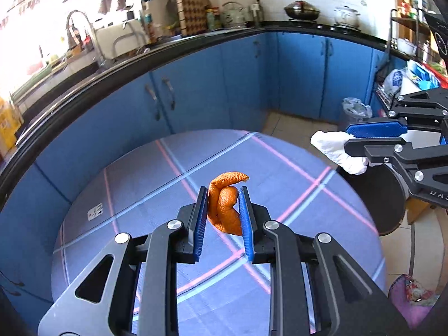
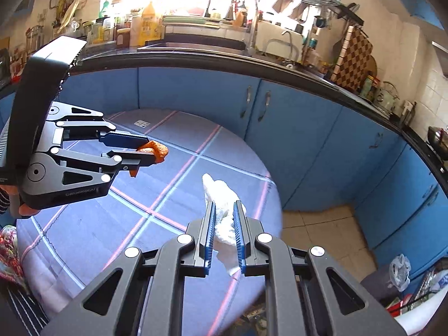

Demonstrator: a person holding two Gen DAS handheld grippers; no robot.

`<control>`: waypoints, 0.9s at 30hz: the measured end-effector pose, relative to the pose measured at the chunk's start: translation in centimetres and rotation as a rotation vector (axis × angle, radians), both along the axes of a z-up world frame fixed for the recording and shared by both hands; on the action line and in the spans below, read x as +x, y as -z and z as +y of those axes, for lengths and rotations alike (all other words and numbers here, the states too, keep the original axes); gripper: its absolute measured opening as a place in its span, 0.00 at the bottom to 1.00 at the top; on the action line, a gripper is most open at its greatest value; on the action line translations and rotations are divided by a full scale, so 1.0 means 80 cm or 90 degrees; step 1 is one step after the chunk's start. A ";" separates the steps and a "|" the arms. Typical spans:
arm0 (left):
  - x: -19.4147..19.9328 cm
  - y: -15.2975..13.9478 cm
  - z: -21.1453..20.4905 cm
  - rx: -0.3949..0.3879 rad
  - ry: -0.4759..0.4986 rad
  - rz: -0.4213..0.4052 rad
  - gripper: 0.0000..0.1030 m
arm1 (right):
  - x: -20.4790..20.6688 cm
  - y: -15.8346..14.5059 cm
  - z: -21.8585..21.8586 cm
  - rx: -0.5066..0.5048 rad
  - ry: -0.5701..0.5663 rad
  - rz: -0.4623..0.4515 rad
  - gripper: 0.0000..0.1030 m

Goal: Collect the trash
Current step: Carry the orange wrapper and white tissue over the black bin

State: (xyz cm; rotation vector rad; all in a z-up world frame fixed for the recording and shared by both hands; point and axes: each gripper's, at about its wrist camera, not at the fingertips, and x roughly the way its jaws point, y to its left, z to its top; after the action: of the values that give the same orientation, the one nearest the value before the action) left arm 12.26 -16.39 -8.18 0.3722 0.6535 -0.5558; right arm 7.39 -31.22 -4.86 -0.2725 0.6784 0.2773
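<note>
Pickup looking done: left gripper (image 1: 223,210) is clamping a curled, pebbly orange peel (image 1: 226,201), right gripper (image 2: 224,232) is pinching a crumpled white tissue (image 2: 222,210), both held above the round table (image 1: 140,190) in its blue plaid cloth. Dropping into the lined bin (image 1: 355,112) on the floor tiles is what's left.

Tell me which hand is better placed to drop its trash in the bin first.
Probably the right gripper: holding the crumpled tissue, it sits nearer the lined bin on the floor. The left gripper, holding orange peel, hangs over the table.
</note>
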 end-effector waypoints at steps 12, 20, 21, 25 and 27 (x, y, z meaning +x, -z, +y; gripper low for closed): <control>-0.034 -0.014 -0.062 0.014 0.061 -0.021 0.23 | -0.044 -0.009 -0.056 -0.007 0.054 -0.019 0.13; -0.058 -0.021 -0.107 0.020 0.107 -0.032 0.23 | -0.068 -0.015 -0.090 -0.012 0.094 -0.035 0.13; -0.062 -0.022 -0.114 0.021 0.113 -0.034 0.23 | -0.071 -0.016 -0.096 -0.013 0.101 -0.037 0.14; -0.073 -0.027 -0.136 0.023 0.135 -0.040 0.23 | -0.082 -0.017 -0.111 -0.018 0.122 -0.045 0.14; -0.080 -0.030 -0.148 0.022 0.146 -0.044 0.23 | -0.088 -0.019 -0.120 -0.018 0.132 -0.049 0.14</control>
State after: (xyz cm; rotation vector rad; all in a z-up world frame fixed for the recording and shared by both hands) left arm 5.88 -28.20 -5.80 0.5007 0.5575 -0.7467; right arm 0.32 -40.80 -3.37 -0.2370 0.6289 0.0586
